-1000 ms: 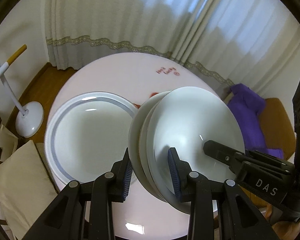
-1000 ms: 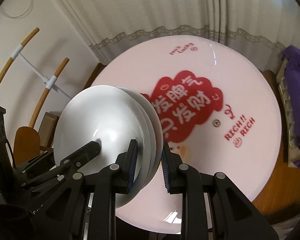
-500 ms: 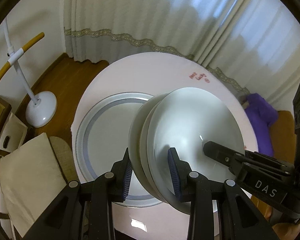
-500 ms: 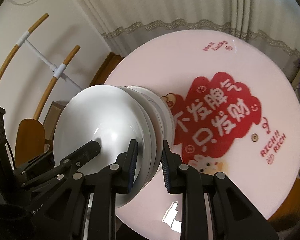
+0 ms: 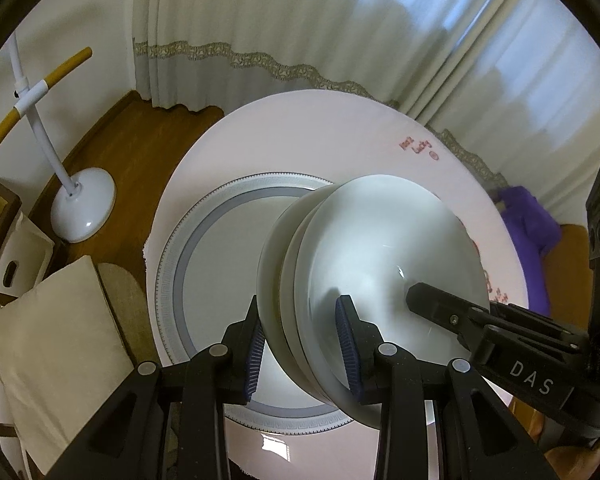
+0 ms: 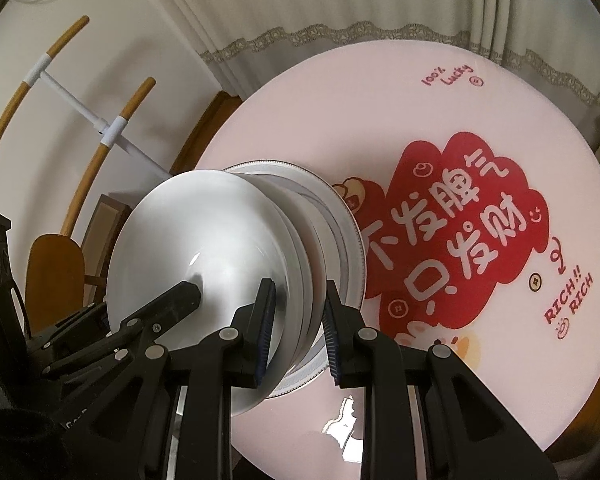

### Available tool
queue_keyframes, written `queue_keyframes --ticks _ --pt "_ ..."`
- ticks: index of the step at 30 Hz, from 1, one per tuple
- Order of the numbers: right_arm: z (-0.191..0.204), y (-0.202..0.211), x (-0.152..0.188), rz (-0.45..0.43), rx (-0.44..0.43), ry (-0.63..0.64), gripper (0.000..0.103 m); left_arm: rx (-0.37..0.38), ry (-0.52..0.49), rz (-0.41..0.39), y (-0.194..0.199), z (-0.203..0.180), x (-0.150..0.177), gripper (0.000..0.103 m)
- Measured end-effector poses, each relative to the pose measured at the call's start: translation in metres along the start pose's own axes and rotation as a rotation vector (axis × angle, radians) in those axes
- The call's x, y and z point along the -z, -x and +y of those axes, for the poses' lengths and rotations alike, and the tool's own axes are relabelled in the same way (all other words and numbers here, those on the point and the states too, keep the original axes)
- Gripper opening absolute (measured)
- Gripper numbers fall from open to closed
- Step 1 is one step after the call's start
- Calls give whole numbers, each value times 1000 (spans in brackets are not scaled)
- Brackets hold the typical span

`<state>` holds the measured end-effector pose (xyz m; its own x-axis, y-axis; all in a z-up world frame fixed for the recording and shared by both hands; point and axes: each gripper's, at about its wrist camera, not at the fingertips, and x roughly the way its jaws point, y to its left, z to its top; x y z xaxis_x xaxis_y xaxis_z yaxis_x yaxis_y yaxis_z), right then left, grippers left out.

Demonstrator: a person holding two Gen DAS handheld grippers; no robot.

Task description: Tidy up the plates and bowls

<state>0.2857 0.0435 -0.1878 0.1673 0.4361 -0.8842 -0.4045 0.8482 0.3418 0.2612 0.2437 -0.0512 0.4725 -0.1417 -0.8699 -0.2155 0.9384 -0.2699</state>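
i hold a nested stack of plain white ceramic bowls (image 5: 380,276) from both sides: my left gripper (image 5: 302,344) pinches the near-left rim, one blue-ribbed pad (image 5: 256,346) under the stack and one inside the top bowl, while my right gripper (image 6: 296,328) pinches the opposite rim in the same fashion. the stack hangs above the wide white dinner plate with a grey patterned border (image 5: 220,276), which lies flat on the round pink table with a red cartoon print (image 6: 440,152), near its left edge. in the left wrist view the bowls overlap the plate's right half, so the plate's middle lies down and slightly left of my load. i judge the next move to be a small shift left, then a level descent. neither hand is nearer; both share the load.
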Motion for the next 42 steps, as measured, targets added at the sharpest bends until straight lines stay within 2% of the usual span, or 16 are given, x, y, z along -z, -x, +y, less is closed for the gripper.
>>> queue_keyframes --ticks 15,19,24,25,26,29,31,35,37,39,41,42 --pt "2 -6 -1 9 1 -4 23 3 5 6 -18 8 -9 31" --pt "1 -9 -2 21 2 4 29 7 1 -6 -20 10 -5 32" --pt "2 -9 -2 22 -2 14 31 9 -5 -8 -23 12 -2 34" --pt "2 -8 -2 18 0 17 32 10 -1 -13 -22 12 -2 37" --pt "1 -6 -1 13 5 20 34 1 -1 -26 -19 13 -1 46" --pt "-6 3 2 -7 -5 0 45 -40 -15 -88 -4 13 5 56" --pt "-10 13 5 -17 9 -3 57 -70 -17 -125 6 12 9 62" --pt "-19 43 15 -71 19 4 62 -136 -46 -218 31 4 26 67" --pt "-25 63 23 -119 44 2 75 -135 -71 -254 41 -5 36 71" --pt "-30 84 34 -173 74 7 83 -128 -112 -296 53 -17 50 76" --pt "-37 103 48 -220 96 1 84 -126 -162 -335 64 -32 65 86" --pt "-41 111 55 -237 109 -4 86 -121 -182 -350 68 -38 73 87"
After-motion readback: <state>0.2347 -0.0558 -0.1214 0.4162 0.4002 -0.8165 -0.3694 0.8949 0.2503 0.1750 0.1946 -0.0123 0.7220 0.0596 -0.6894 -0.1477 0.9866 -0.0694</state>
